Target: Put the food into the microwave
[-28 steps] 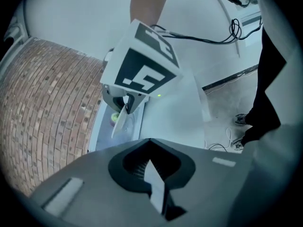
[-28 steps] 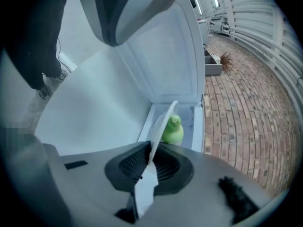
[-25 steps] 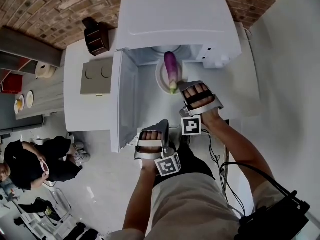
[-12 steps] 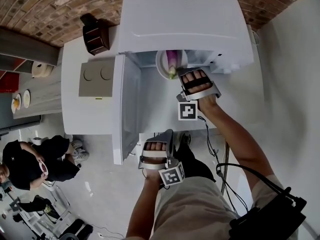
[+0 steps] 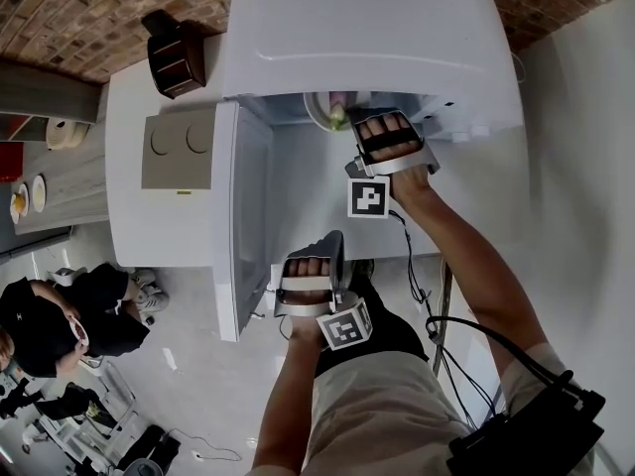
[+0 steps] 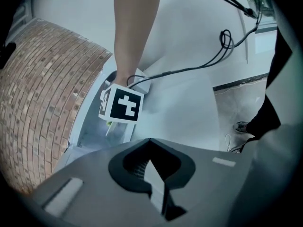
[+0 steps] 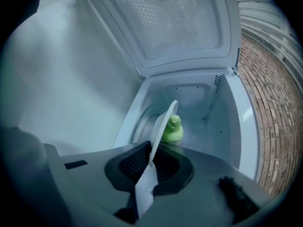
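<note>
Gripping the rim of the white plate (image 7: 163,122) tight with the right gripper (image 7: 149,167). Holding it inside the mouth of the open microwave (image 5: 367,28), with the eggplant (image 7: 172,129) lying on it, green end showing. Pinched shut on nothing with the left gripper (image 6: 151,169), low beside the swung-out door (image 5: 248,196), well apart from the plate.

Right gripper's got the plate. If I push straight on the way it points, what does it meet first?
Probably the microwave's back wall, low down: the right gripper, shut on the plate, points into the open cavity with nothing else ahead. Depth is unclear.
</note>
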The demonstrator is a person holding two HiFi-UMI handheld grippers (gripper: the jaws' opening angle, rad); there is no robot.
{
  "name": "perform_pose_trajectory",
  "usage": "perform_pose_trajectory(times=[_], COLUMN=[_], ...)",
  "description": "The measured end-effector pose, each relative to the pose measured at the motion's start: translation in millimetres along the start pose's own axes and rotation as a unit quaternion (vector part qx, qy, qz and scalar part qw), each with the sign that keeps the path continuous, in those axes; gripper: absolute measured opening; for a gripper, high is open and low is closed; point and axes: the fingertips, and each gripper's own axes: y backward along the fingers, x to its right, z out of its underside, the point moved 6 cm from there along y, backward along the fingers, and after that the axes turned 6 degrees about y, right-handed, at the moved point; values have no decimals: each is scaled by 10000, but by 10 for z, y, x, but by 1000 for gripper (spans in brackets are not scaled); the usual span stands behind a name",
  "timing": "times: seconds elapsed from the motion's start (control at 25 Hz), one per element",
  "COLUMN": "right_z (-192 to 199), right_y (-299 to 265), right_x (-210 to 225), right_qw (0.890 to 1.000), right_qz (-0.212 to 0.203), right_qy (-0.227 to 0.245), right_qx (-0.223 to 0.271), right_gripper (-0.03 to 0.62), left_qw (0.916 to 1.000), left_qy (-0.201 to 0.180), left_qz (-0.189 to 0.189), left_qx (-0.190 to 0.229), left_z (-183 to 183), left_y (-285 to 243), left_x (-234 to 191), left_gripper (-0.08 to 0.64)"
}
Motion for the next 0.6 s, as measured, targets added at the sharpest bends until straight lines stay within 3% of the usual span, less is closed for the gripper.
perform_pose_trajectory(times=[0.28,0.44,0.6], right_z=[95,130,161], right_y=[-172,-268,-354], right_x=[49,87,86], right_qw=[10000,10000,10000], right_qz=[56,74,47], right_qy=[-30,-59,-68], right_qx=[-25,-25,-39], right_gripper=[26,26,26], left_qw=[10000,9996,10000], left_qy=[20,-250,-47], left_qz=[-96,-148,-51], left_qx=[3,-44,54], left_z=[-10,-22,-100], left_y=[-586,-772,-890], left_x=[-288,-357,-386], left_gripper=[5,5,5])
